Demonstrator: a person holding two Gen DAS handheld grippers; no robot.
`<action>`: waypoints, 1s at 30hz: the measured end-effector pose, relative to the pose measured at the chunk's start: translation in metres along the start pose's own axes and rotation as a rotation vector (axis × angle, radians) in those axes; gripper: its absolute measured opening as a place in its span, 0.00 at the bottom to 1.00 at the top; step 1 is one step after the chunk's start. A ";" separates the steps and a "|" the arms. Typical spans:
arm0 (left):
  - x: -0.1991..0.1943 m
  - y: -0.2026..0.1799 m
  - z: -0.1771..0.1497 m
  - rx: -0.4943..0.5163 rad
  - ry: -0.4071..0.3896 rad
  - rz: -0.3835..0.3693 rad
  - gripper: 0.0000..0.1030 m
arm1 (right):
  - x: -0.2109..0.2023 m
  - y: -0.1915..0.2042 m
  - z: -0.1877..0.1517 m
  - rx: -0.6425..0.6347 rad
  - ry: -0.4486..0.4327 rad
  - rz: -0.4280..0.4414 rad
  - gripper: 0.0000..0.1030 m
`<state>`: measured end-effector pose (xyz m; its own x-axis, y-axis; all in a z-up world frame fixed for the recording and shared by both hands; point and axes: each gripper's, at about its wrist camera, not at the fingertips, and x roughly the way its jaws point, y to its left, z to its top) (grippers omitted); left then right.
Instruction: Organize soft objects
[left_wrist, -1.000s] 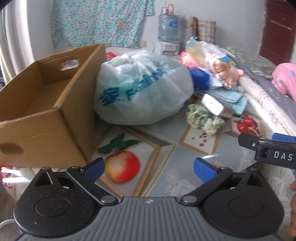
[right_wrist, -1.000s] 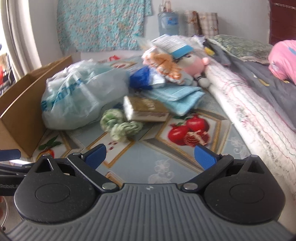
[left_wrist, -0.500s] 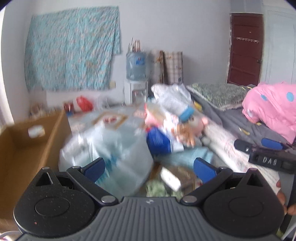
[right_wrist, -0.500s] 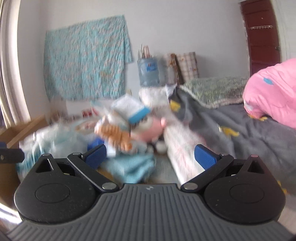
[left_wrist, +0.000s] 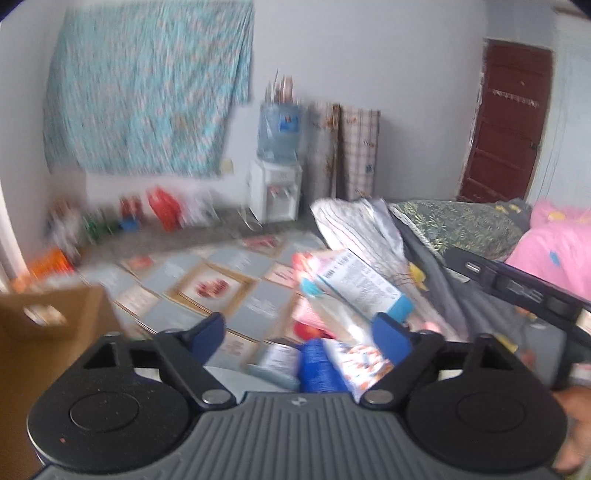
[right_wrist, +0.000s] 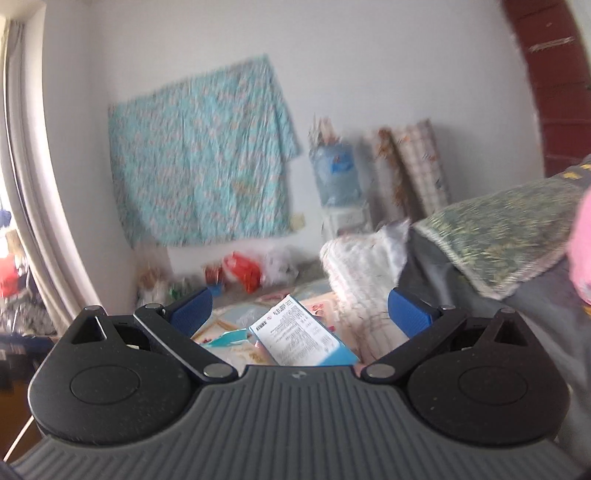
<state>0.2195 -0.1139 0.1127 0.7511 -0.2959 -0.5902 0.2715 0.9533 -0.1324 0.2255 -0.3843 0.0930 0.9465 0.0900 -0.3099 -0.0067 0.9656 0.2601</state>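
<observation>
Both grippers are in transit above the pile, nothing yet picked. The left gripper is empty and its jaws are closing, with no object between the pads; the right gripper stands spread wide and empty. Just beyond the left gripper lies the heap of soft packs on the patterned mat, beside the bed's edge; the white-and-blue packet sits on top. The cardboard box stands at the mat's near left corner. Farther off, the water dispenser stands against the wall.

The step looks like an approach to a first pick; next, a gripper likely must descend onto one pack, then carry it to the box.

Compared with a second ago, both views have lifted: the white plastic bag has dropped from sight and the left jaws have narrowed.
</observation>
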 end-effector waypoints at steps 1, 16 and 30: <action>0.013 0.003 0.001 -0.035 0.027 -0.030 0.75 | 0.020 0.003 0.007 -0.011 0.044 0.011 0.99; 0.131 0.000 0.006 -0.213 0.244 -0.183 0.59 | 0.193 -0.035 0.001 0.060 0.560 0.227 0.81; 0.176 -0.015 0.004 -0.220 0.271 -0.087 0.38 | 0.186 -0.050 -0.012 0.100 0.618 0.372 0.39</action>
<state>0.3497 -0.1803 0.0142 0.5363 -0.3774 -0.7549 0.1689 0.9244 -0.3421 0.3980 -0.4126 0.0110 0.5321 0.5578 -0.6370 -0.2347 0.8200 0.5219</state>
